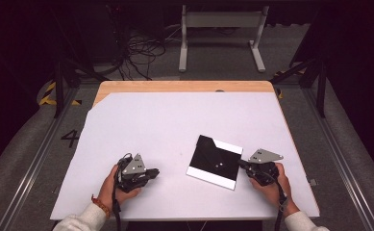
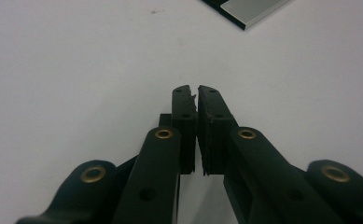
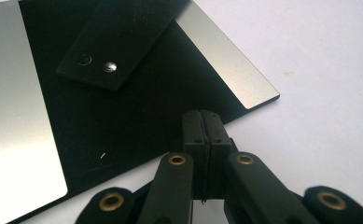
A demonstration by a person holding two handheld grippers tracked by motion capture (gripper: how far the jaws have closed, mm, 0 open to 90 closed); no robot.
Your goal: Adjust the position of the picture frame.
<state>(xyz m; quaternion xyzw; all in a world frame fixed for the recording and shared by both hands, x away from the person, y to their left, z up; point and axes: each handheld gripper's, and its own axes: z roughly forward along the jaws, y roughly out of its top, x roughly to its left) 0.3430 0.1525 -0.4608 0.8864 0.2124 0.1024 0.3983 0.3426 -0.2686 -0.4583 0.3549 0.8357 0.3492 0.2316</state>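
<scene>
Partly cropped: black plate (image 2: 244, 11).

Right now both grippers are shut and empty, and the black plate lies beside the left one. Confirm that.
One thing is wrong: the black plate lies beside the right gripper, not the left gripper, which rests apart from it on the white table cover. The high view shows this. The rest holds: both grippers are shut and empty, as the two gripper views show.
</scene>
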